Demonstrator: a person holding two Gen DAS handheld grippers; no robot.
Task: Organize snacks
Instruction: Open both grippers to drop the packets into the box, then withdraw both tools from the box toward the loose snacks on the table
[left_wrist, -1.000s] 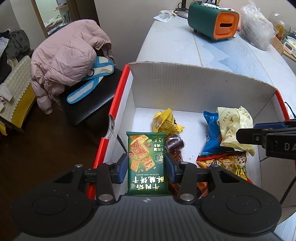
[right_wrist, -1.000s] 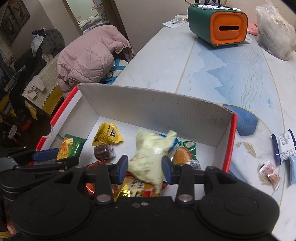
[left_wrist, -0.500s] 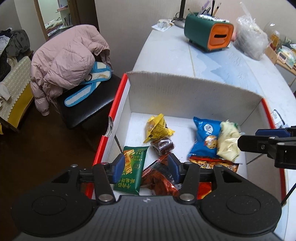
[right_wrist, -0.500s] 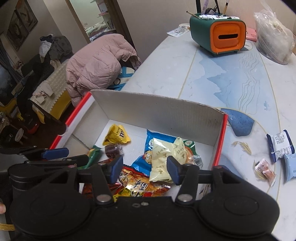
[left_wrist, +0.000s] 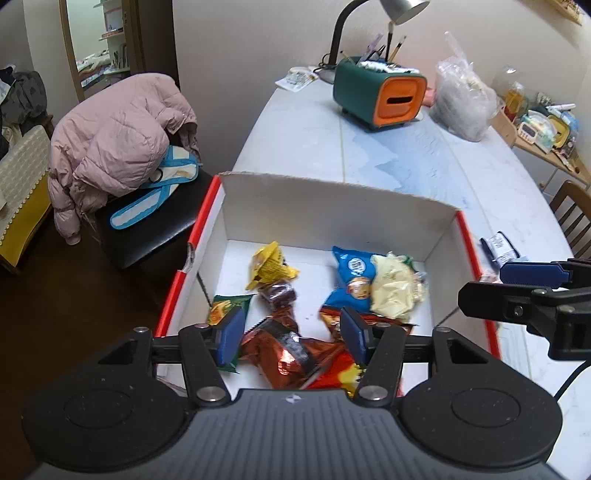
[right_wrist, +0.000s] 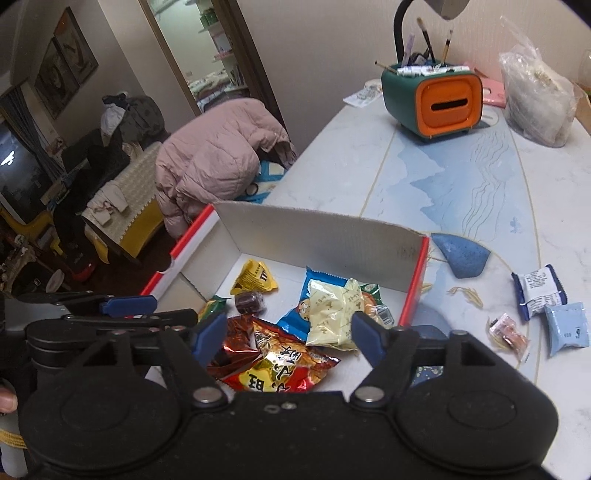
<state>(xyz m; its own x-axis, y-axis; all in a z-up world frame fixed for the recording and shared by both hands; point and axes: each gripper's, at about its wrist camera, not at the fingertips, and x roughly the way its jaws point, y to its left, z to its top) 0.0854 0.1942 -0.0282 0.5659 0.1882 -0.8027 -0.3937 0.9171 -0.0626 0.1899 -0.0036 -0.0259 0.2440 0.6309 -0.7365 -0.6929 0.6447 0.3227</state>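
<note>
Hovering spread and empty above the cardboard box (left_wrist: 332, 218) of snack packets (left_wrist: 391, 284), left gripper (left_wrist: 291, 332) and right gripper (right_wrist: 288, 332); only the right view shows loose packets (right_wrist: 537, 291) on the table (right_wrist: 480, 206)

Snack packets (right_wrist: 332, 314) in box (right_wrist: 317, 240) on table (right_wrist: 461, 192); three loose packets (right_wrist: 539, 288) right of box; organizer (right_wrist: 432, 99) behind.

Matt white cardboard box (left_wrist: 332, 210) with glossy red outer edges; crinkled shiny foil wrapper (left_wrist: 284, 350) and glossy plastic pale yellow packet (right_wrist: 332, 314) inside. Smooth, marble-look table (right_wrist: 369, 158). Puffy quilted cloth jacket (left_wrist: 118, 129); smooth plastic green-and-orange holder (right_wrist: 436, 99).
</note>
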